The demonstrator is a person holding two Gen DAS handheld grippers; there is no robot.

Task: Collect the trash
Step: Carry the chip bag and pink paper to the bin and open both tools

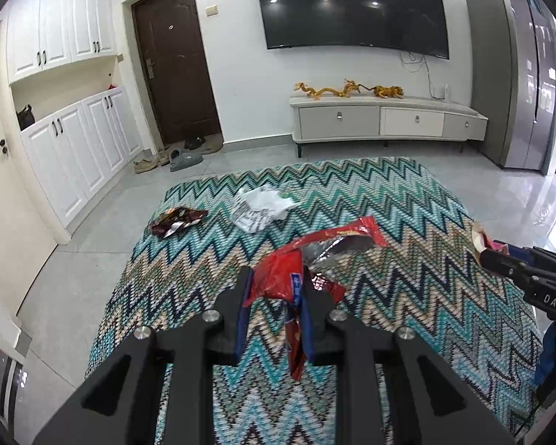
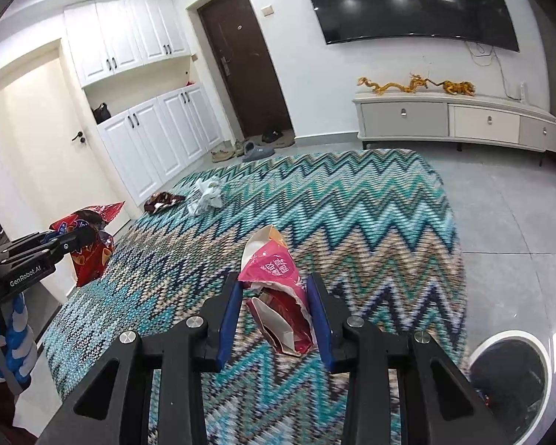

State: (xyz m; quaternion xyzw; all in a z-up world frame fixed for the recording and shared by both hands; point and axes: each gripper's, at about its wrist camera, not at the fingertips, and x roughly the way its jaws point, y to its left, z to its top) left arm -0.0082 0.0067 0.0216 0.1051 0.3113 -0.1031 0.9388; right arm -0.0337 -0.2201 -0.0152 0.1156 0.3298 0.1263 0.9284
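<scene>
1. The left gripper (image 1: 278,289) is clamped on a crumpled red foil snack wrapper (image 1: 315,256). The wrapper's lower tail hangs down between the blue-padded fingers and its torn silver-lined mouth fans out toward 1 o'clock in the left wrist view, clear of the teal and beige zigzag-woven cloth (image 1: 389,200) below.

2. The right gripper (image 2: 276,289) is closed on a pink and white torn paper packet (image 2: 274,278). The packet is pinched at its middle, its pointed flap rises toward 12 o'clock and its ragged open end droops toward 6 o'clock. In the left wrist view the same packet (image 1: 482,239) shows at 3 o'clock.

3. Judged step: both hands are loaded and lifted, so this is the carry stage, between picking up and dropping off.

4. A round white-rimmed bin (image 2: 507,374) sits on the floor at 4 o'clock in the right wrist view, with something already inside. It looks like the likely drop point. The right hand is nearer to it, so I judge the next move calls for swinging that packet over the rim and parting the fingers, with the left following.

5. Two pieces remain on the cloth's far left part: a dark brown crumpled foil wrapper (image 1: 178,220) at 10 o'clock and a white crumpled plastic bag (image 1: 263,205) at 11 o'clock, near each other but apart.

6. Both held wrappers look light, thin and floppy. The loose tails could snag on the bin rim.
</scene>
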